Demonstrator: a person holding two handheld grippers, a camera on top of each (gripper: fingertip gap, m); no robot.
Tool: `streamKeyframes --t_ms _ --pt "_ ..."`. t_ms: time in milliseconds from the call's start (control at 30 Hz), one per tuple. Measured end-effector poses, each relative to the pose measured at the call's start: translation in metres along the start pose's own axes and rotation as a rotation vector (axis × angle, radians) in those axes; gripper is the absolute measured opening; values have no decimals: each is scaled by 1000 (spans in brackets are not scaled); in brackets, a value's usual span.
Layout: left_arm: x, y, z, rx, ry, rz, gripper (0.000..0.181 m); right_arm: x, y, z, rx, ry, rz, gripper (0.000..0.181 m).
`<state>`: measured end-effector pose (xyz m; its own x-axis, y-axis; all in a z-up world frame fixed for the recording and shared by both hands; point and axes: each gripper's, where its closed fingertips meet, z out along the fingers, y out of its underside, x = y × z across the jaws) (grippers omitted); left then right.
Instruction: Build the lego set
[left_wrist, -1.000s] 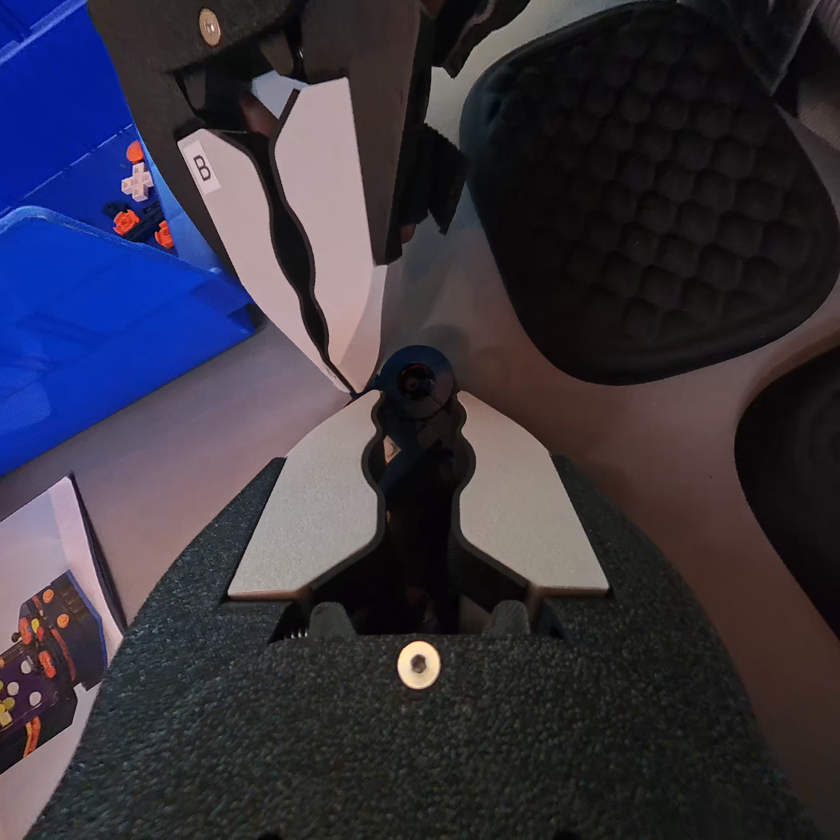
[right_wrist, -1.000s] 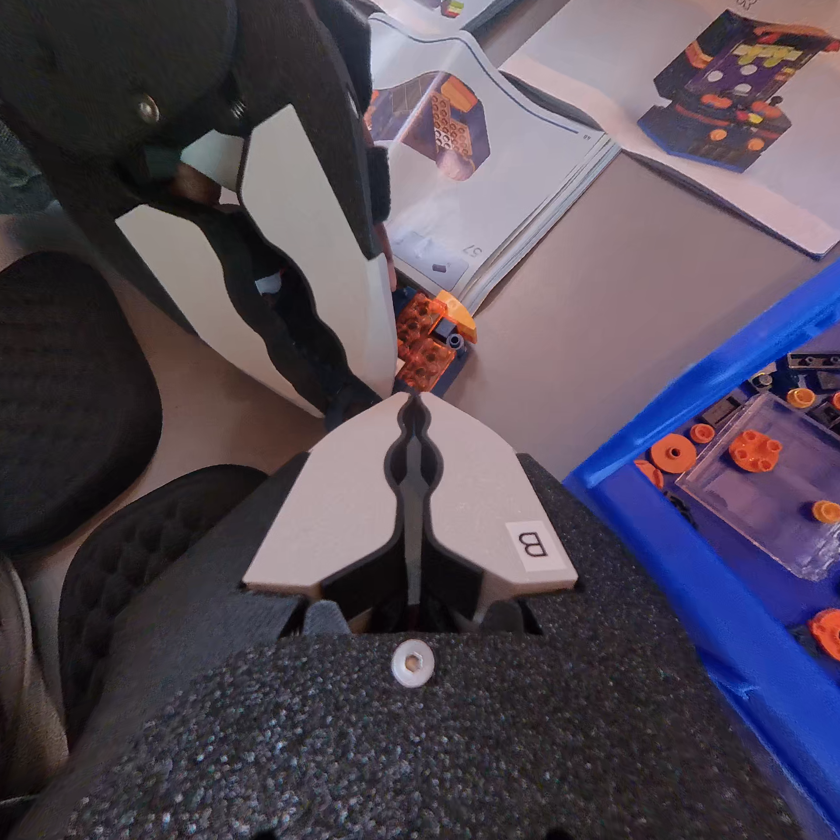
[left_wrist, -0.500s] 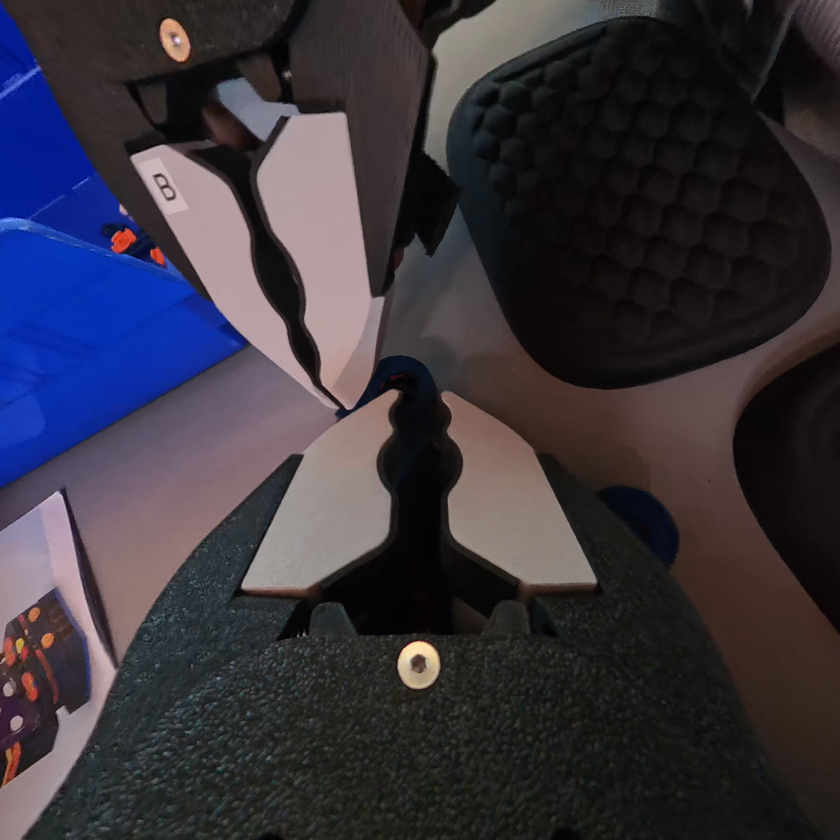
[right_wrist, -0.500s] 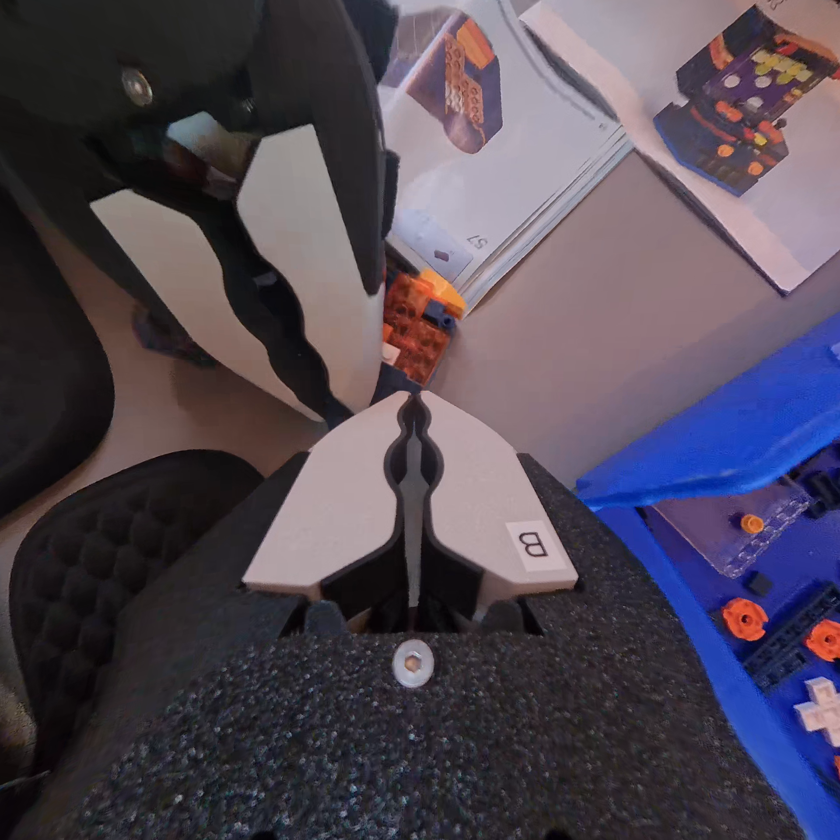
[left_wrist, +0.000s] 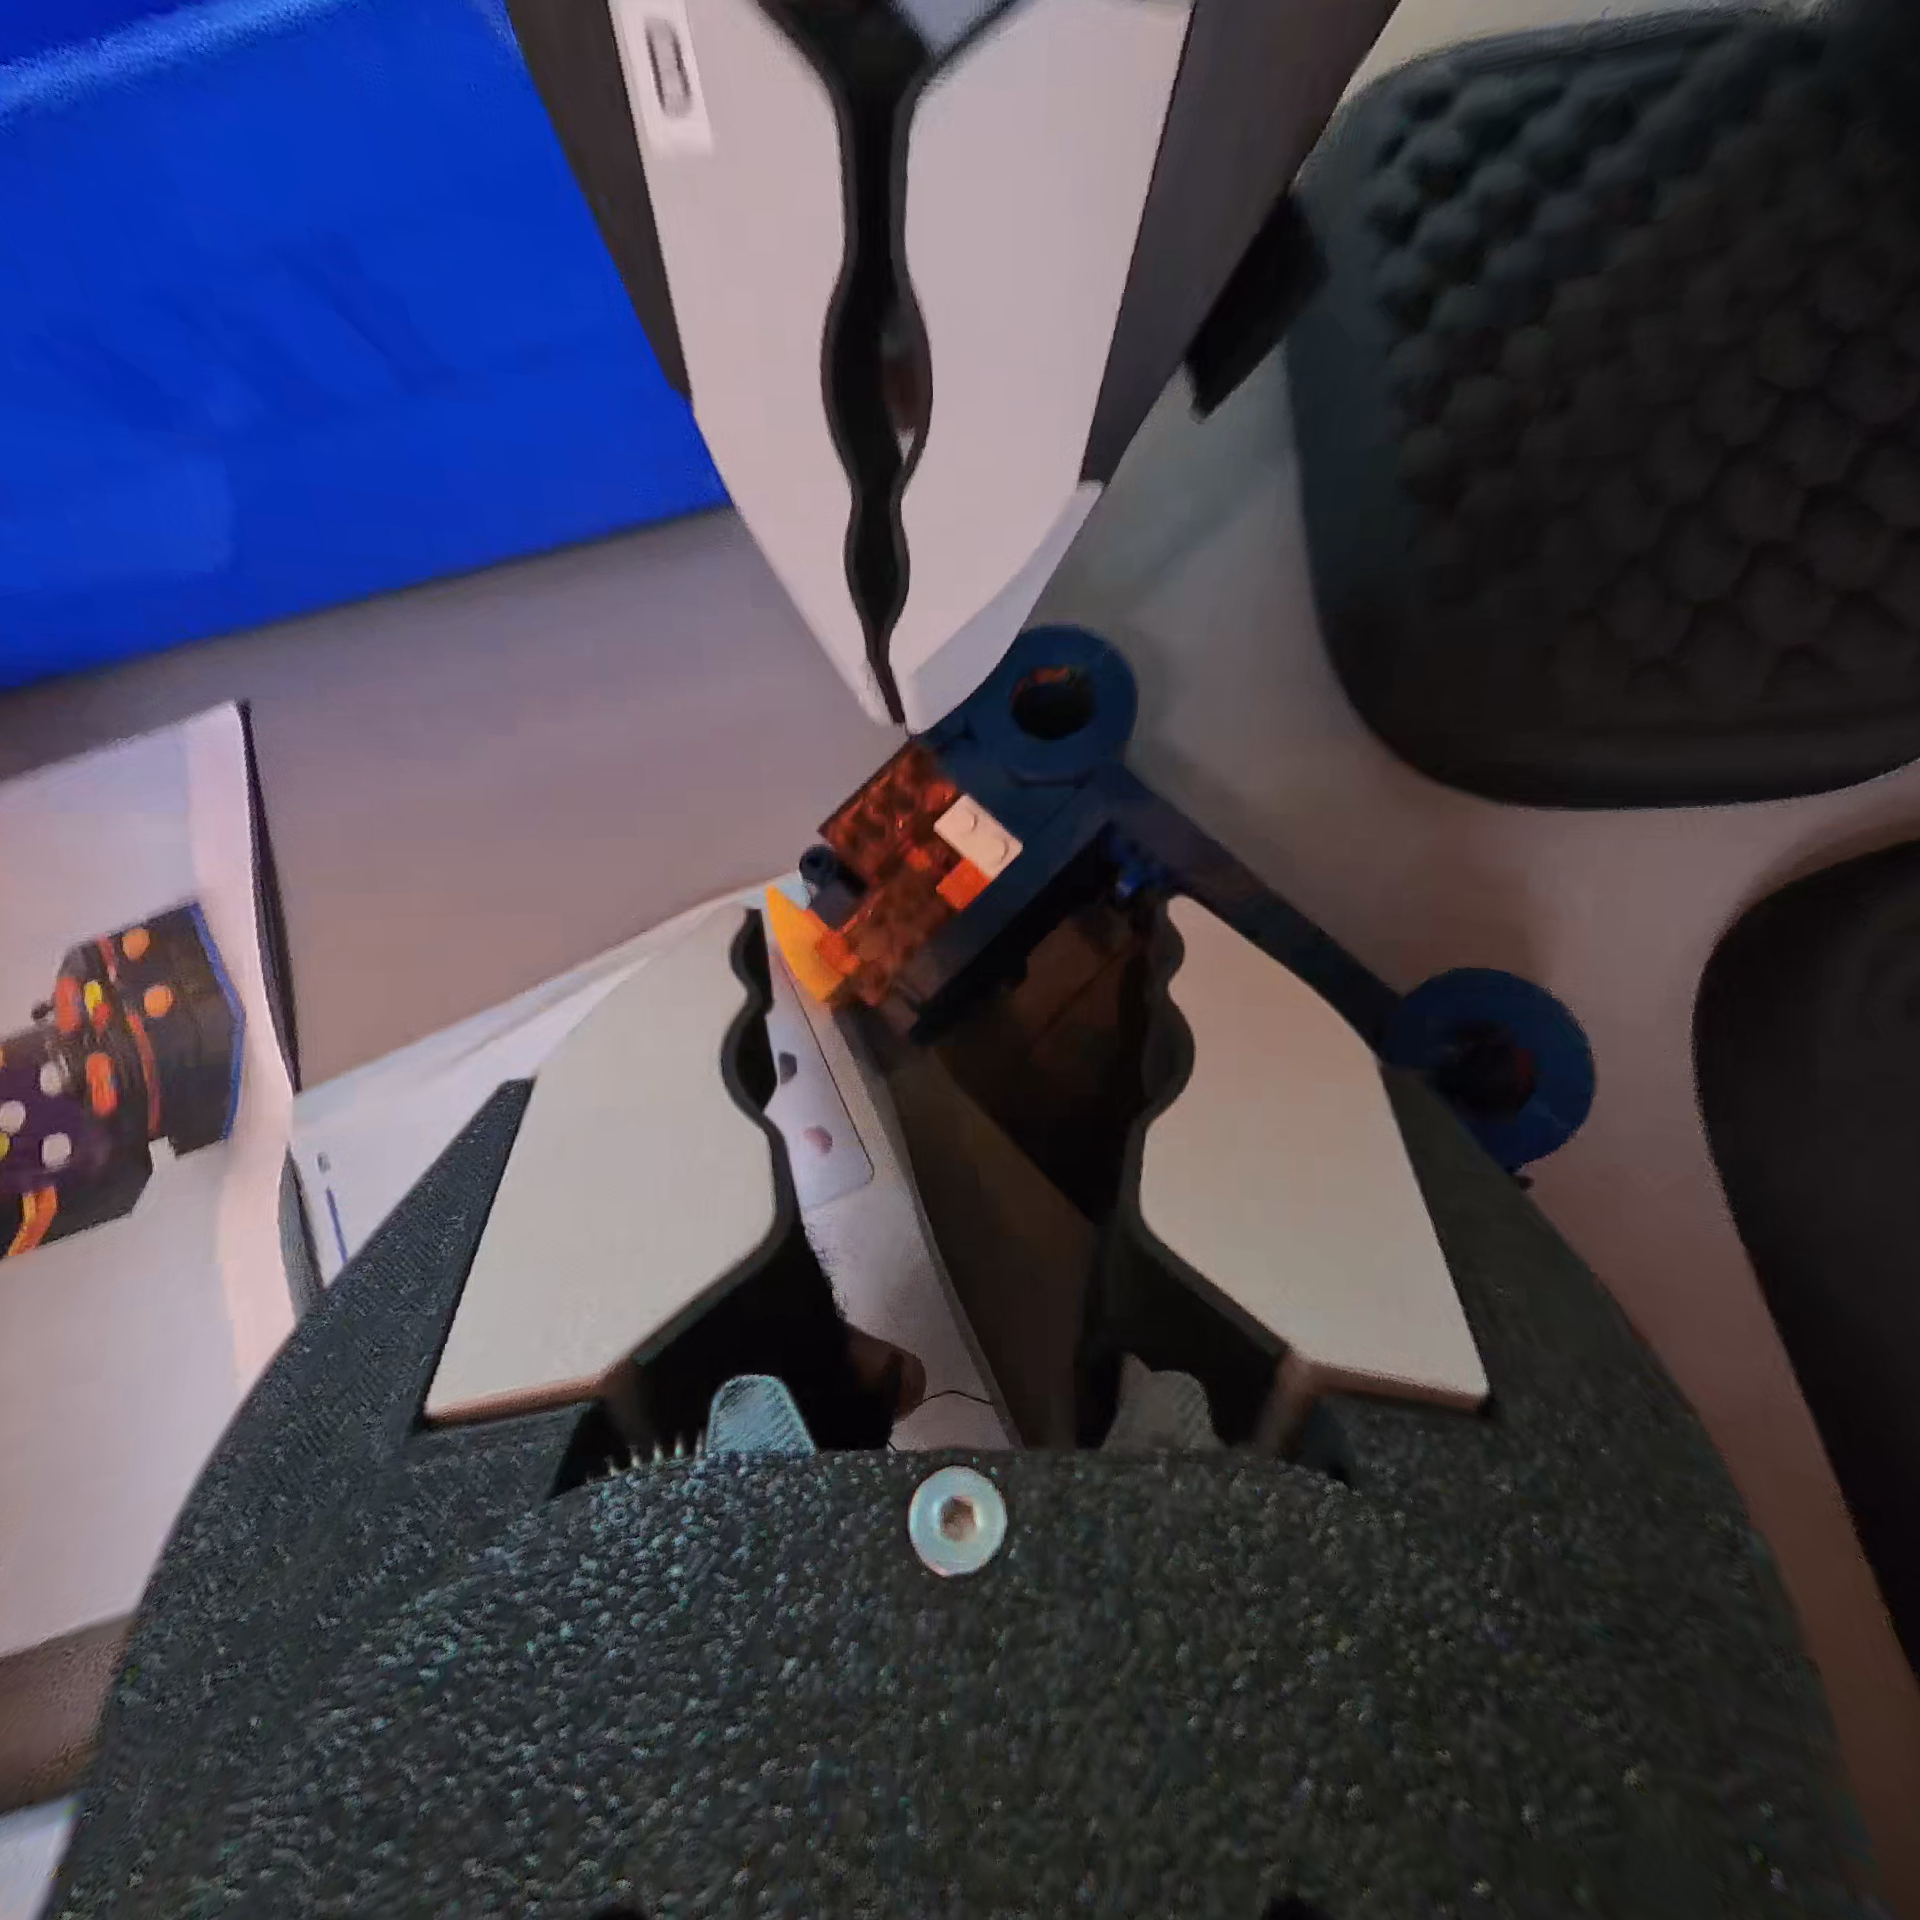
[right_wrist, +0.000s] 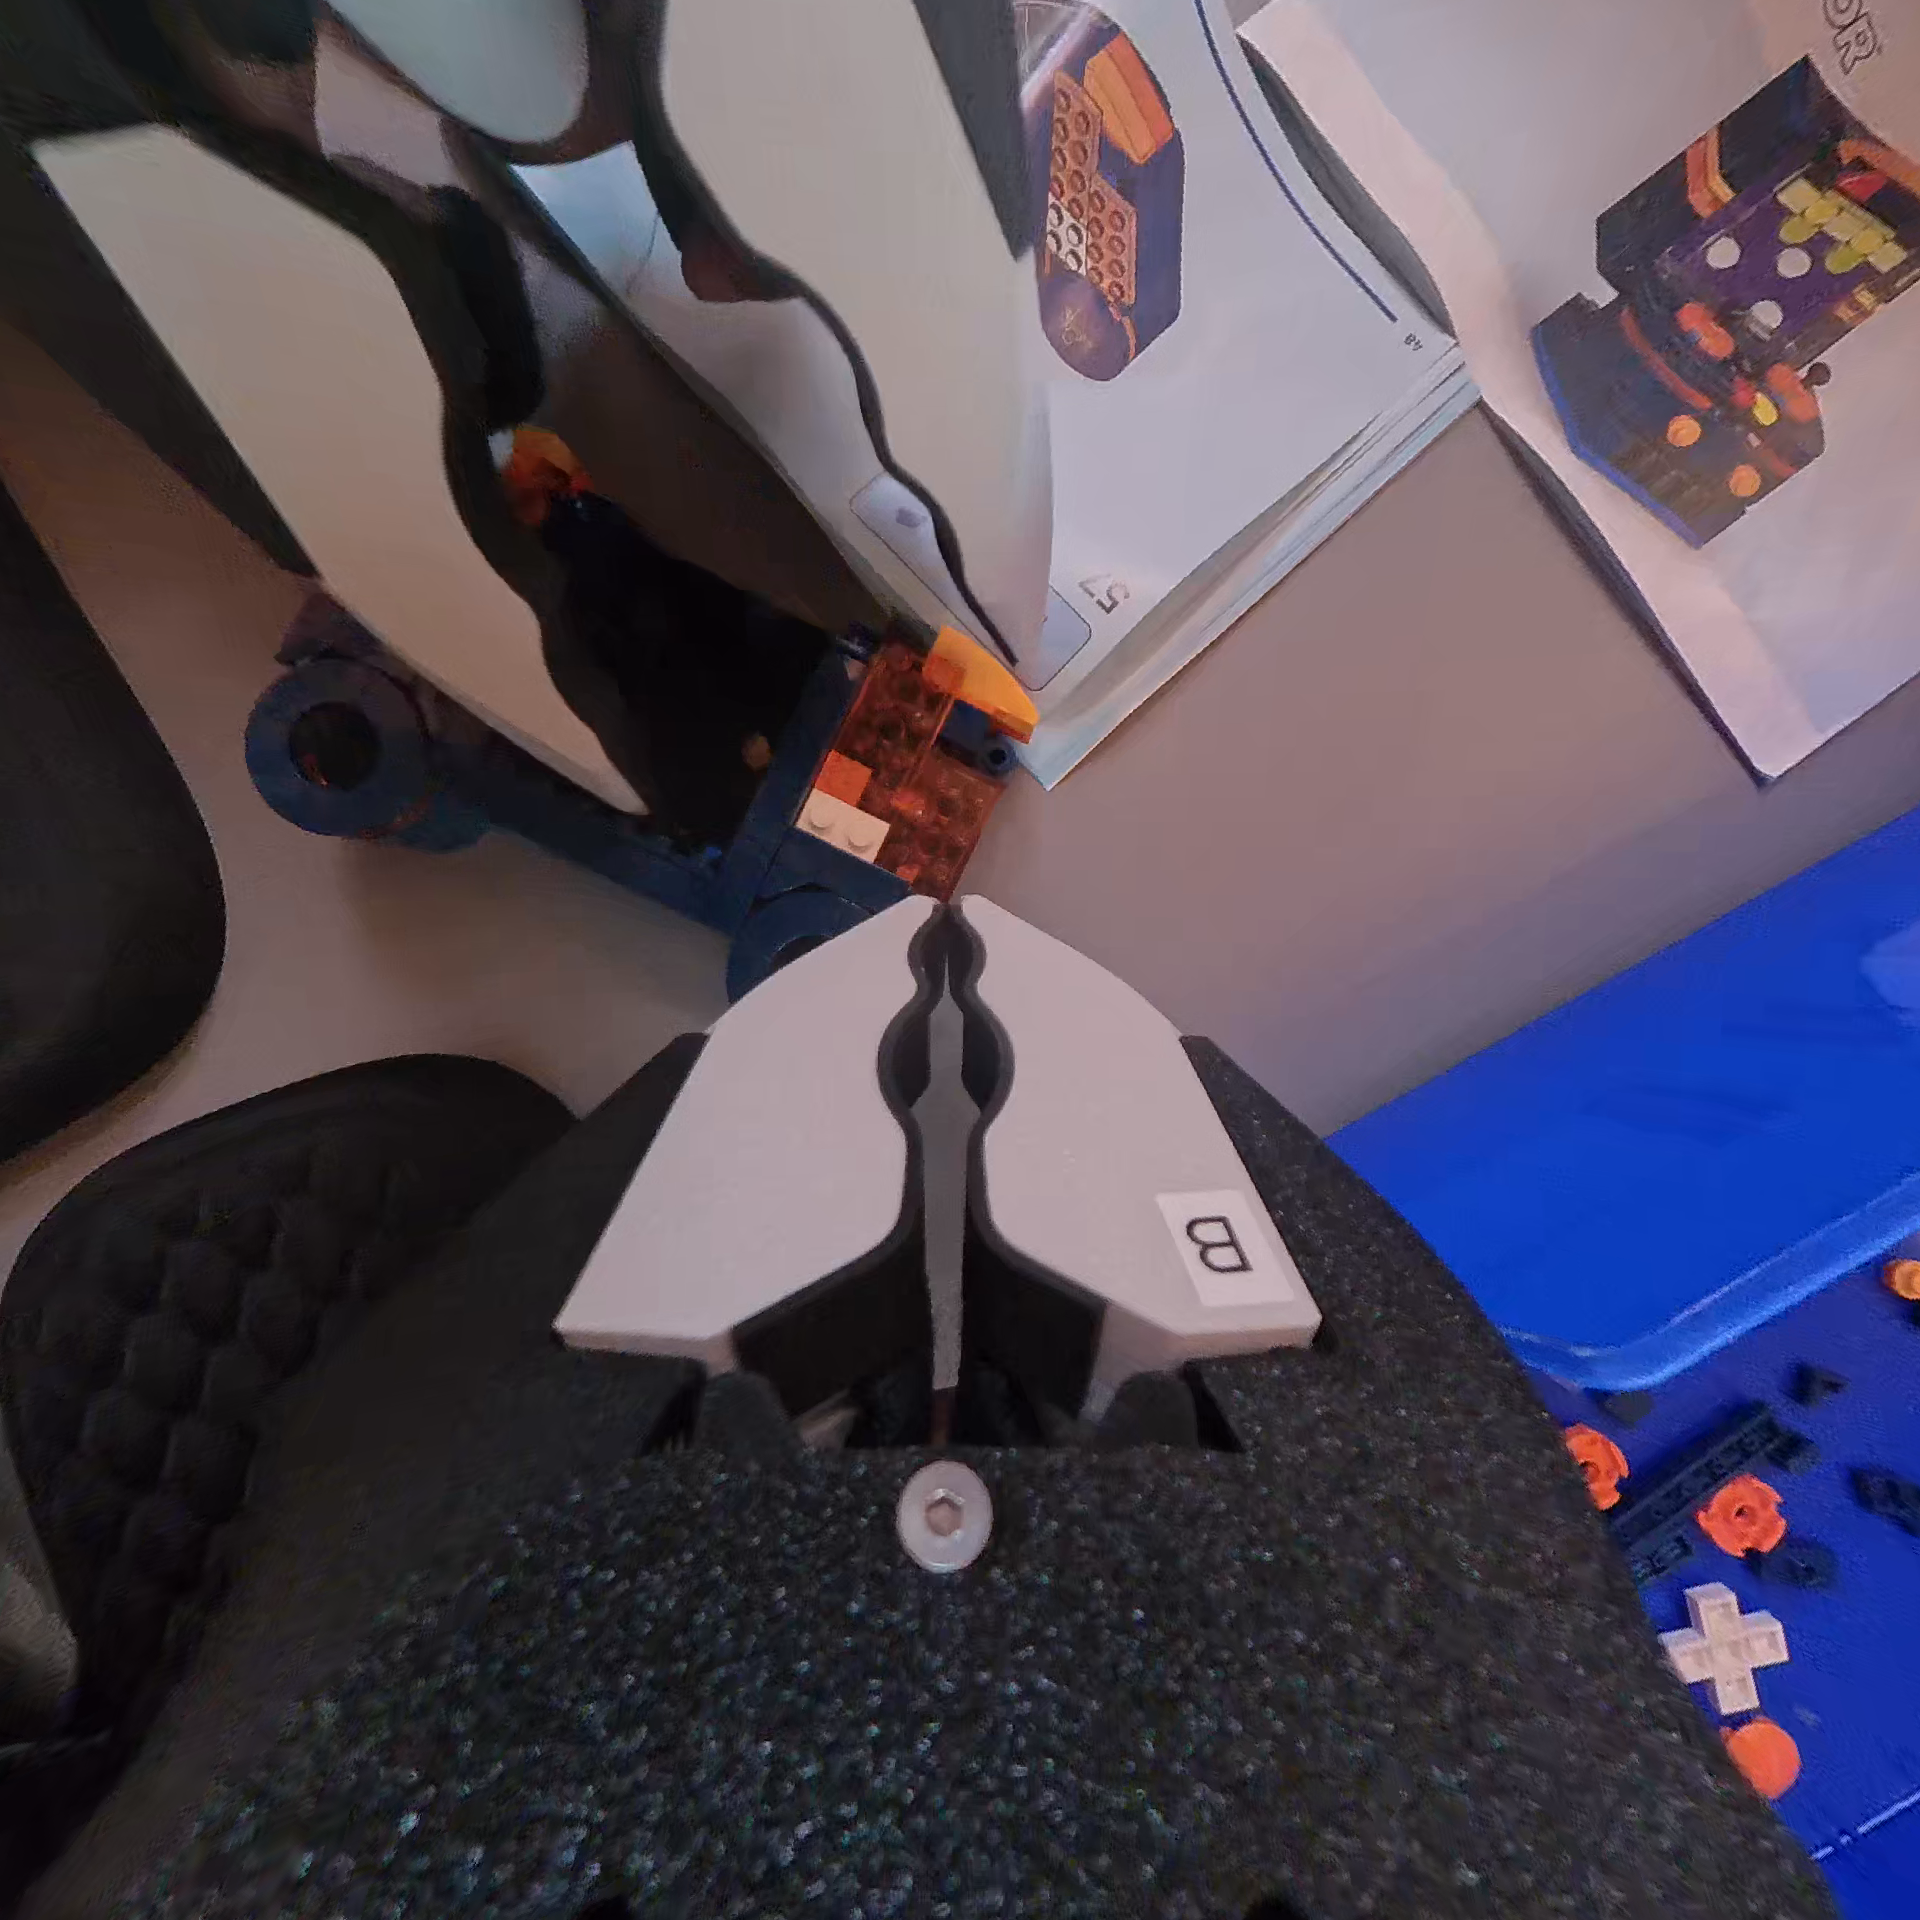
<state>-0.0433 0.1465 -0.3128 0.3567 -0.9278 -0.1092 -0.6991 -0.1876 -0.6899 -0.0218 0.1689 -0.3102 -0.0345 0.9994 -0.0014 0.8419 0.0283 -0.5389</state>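
Left gripper (left_wrist: 961, 935) sits low centre in the left wrist view, fingers spread wide, a broad gap between them. The lego build (left_wrist: 914, 883) sits at the mouth of that gap, mid-frame, on the grey table (left_wrist: 499, 727): dark blue frame with two round rings, clear orange plates on top, one small white plate, an orange sloped piece at its lower-left end. Can't tell if either left fingertip actually touches the build; nothing looks pinched.

Right gripper (left_wrist: 894, 707) comes down from the top centre of the left wrist view, fingers pressed together to a thin wavy slit, tips right at the upper corner of the build, touching or just short of it. In the right wrist view the same gripper (right_wrist: 945, 914) is centre frame, closed with nothing visible between the tips, and the build (right_wrist: 883, 790) lies just above the tips.

Open instruction booklet (right_wrist: 1195, 416) top centre of the right wrist view, its corner just beside the build's orange slope. A second printed sheet (right_wrist: 1714, 364) upper right. Blue bin (right_wrist: 1610, 1195) lower right with loose orange, black and white pieces (right_wrist: 1725, 1652) inside. Black textured pads (left_wrist: 1610, 395) upper right of the left wrist view.
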Motion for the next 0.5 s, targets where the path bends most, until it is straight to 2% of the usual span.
streamKeyframes --t_ms 67,267,500 --pt "4 6 7 -46 -4 28 67 0 0 1 0 1 -2 0" --pt "0 1 12 -9 -57 65 48 -3 -1 1 5 7 -30 0" --pt "0 1 13 31 -67 67 46 -3 -1 1 -40 7 -90 0"
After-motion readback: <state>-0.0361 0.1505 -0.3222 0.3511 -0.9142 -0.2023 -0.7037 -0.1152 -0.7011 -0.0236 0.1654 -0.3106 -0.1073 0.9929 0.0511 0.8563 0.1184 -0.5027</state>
